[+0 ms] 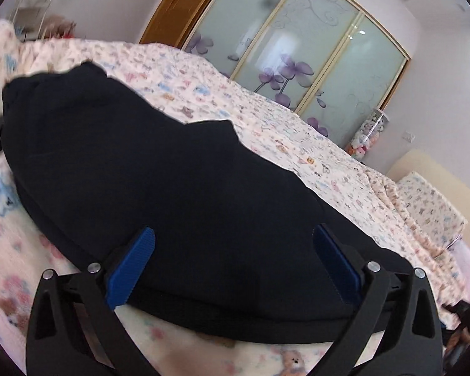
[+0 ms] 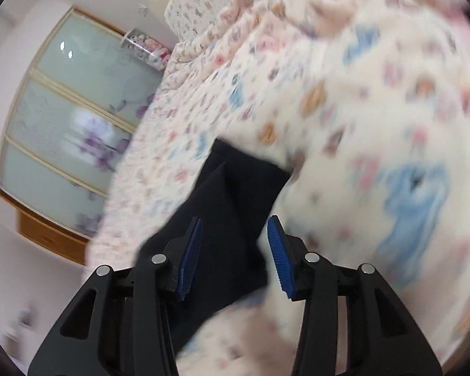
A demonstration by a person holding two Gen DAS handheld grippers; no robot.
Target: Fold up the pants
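The black-framed left gripper (image 1: pixel 232 235) with blue ribbed pads stands spread wide, the dark navy folded pants (image 1: pixel 159 169) lying between and ahead of its fingers on the cream animal-print bedspread (image 1: pixel 266 119). The right gripper (image 2: pixel 235 228) is parted too, a strip of the pants (image 2: pixel 235 188) running up between its fingers, though the view is blurred.

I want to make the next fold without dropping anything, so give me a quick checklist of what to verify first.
1. Left gripper open wide, pants between its jaws: ok.
2. Left has actually gripped the cloth: not ok, jaws apart.
3. Right gripper open over the pants' edge: ok.
4. Right has closed on the cloth: not ok.
5. Pants lying on the bedsheet: ok.
6. Pants lying smooth and flat: cannot tell, the right view is blurred.
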